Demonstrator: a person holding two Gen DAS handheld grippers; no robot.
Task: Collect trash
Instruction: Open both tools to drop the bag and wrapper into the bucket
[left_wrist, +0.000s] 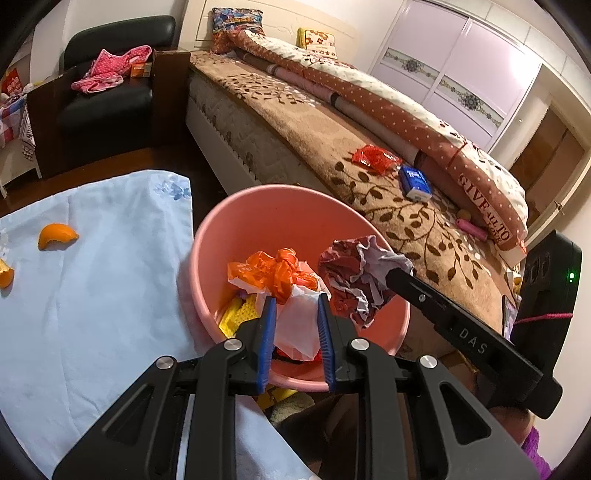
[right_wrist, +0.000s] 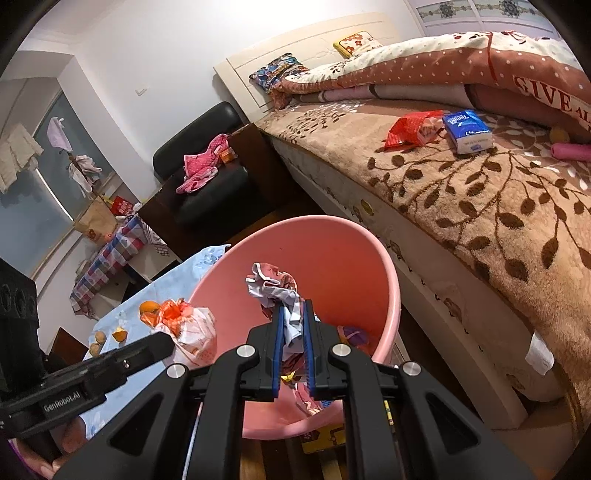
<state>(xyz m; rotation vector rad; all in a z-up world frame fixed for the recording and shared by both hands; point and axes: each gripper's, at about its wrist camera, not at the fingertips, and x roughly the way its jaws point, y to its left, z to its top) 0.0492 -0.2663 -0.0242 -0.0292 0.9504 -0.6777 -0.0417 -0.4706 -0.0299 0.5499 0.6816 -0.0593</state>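
Both grippers hang over the pink bin (left_wrist: 207, 258) beside the bed's edge, so drops land inside. The left gripper (left_wrist: 295, 325) has its jaws part-closed on a white-and-orange bag (left_wrist: 299, 325); the right gripper (right_wrist: 293, 325) pinches crumpled paper (right_wrist: 273, 284), jaws nearly shut.

Each black hand-held gripper (left_wrist: 295, 302) (right_wrist: 293, 314) has blue ribbed pads, silver screws and white lettering; a purple fuzzy sleeve (left_wrist: 535, 446) shows.

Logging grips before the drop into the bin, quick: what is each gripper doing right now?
Left gripper: closed on an orange-and-white plastic bag over the pink bin.
Right gripper: closed on a crumpled paper wad.
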